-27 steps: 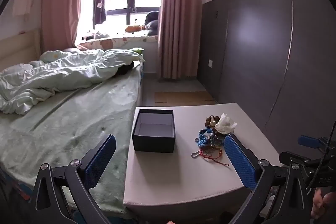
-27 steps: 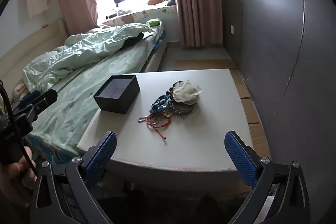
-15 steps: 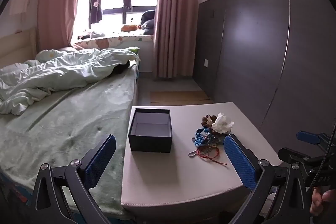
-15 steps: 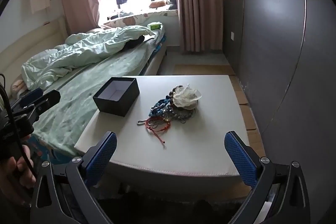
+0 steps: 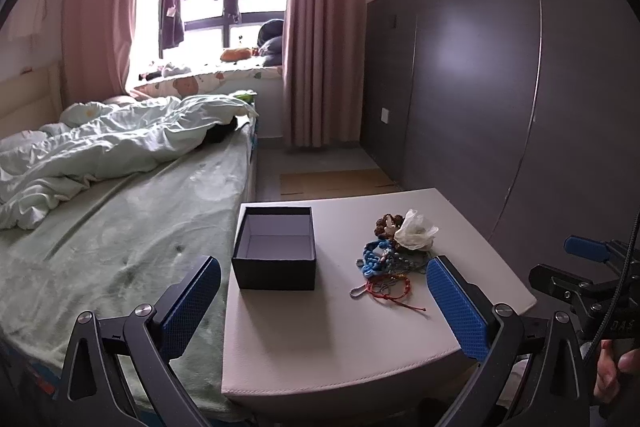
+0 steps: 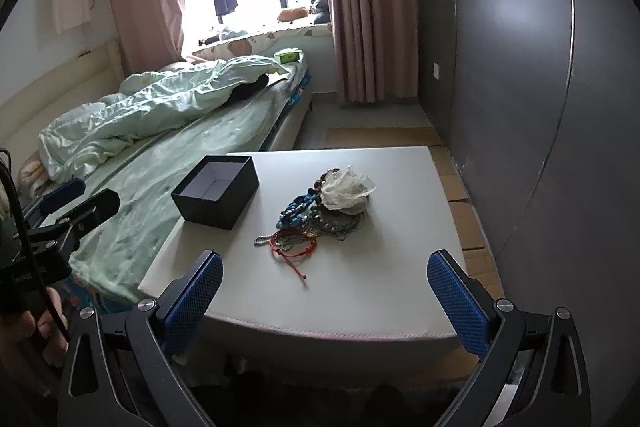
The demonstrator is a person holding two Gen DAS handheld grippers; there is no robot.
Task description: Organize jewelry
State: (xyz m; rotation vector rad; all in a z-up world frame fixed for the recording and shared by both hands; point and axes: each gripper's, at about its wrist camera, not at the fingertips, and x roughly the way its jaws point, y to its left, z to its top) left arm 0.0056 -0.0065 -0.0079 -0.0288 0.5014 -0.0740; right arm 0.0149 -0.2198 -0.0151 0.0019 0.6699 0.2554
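Observation:
An open dark box with a pale lining sits on the left part of a white table. To its right lies a jewelry pile: blue braided bracelets, brown beads, a red cord bracelet and a white crumpled bag. My left gripper hangs open over the table's near edge, nothing between its blue pads. My right gripper is also open and empty, short of the pile.
A bed with a rumpled pale green duvet runs along the table's left side. A dark panelled wall stands on the right. Cardboard sheets lie on the floor beyond the table. A person's hand holds the left gripper.
Both views have shifted slightly; the table and the pile sit a little lower and closer in the right wrist view. The box and jewelry have not moved. Both grippers stay open.

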